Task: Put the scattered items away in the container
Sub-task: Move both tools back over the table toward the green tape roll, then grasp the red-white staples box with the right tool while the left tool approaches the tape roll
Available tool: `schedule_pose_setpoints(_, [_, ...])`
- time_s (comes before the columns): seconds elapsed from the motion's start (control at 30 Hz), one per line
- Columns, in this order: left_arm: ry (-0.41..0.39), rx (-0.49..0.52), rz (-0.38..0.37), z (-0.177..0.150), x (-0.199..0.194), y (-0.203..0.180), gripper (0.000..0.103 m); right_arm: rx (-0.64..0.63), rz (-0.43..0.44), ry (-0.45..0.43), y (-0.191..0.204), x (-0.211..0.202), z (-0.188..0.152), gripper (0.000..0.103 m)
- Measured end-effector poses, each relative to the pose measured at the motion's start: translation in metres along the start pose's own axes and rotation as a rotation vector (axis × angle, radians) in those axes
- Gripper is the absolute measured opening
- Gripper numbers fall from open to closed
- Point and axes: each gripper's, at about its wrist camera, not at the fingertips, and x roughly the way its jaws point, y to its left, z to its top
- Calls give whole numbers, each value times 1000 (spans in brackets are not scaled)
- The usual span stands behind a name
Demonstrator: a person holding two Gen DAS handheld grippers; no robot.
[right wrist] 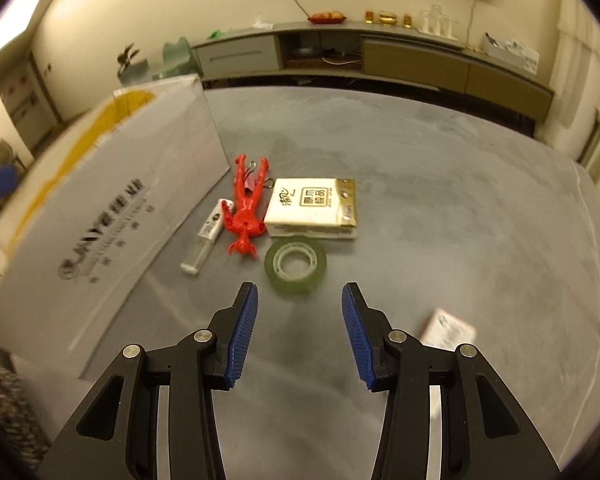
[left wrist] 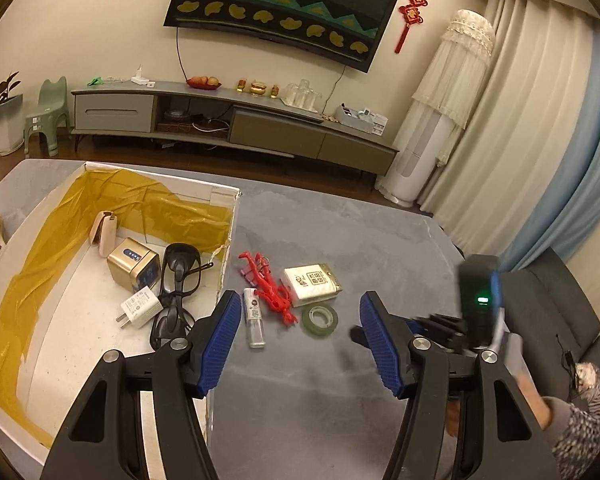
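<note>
The container [left wrist: 100,280], a white cardboard box with gold lining, sits at the left of the grey counter [left wrist: 340,232]; grey printing on its outer wall is too blurred to read. Inside lie five things: a pink case [left wrist: 105,232], a gold tin [left wrist: 134,264], a white plug [left wrist: 139,307] and two pairs of dark glasses [left wrist: 176,292]. Just beside its wall, four items are still out: one clear tube [right wrist: 206,236] and one red figure [right wrist: 247,210], both with long axes running away from the cameras, one tissue pack [right wrist: 314,208] with Chinese characters, and one green tape roll [right wrist: 296,266] lying flat. A white packet [right wrist: 448,330] lies apart. The left gripper [left wrist: 296,336] and right gripper [right wrist: 298,328] both have jaws spread wide, holding nothing.
</note>
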Motion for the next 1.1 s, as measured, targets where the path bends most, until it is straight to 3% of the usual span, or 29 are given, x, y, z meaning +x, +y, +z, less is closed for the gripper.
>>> schedule_pose_setpoints(0.2, [-3,-2,-15,1,-4,4,63,-60,-11,19,9,42,16,57])
schedule_pose_setpoints(0.33, [14,0,-17,0,3,4,63,-76,-57,48,10,64,12,58])
schedule_pose_setpoints(0.43, [25,9,-11,-1,6,2,63,-56,-67,50,5,58,8,50])
schedule_pose_setpoints(0.57, [28,29,-10,-3,8,-5,63,-24,18,57,6,29,-6,50])
schedule_pose_setpoints(0.73, [54,81,-23,-11,16,-22,63,-23,163,85,16,-10,-52,52])
schedule_pose_setpoints(0.9, [113,161,-42,-30,33,-51,63,36,124,47,-17,-36,-65,55])
schedule_pose_setpoints(1.0, [158,215,-37,-46,49,-66,65,112,49,13,-50,-46,-60,56])
schedule_pose_setpoints(1.1, [212,274,-17,-65,71,-83,69,151,-21,34,-68,-38,-58,56])
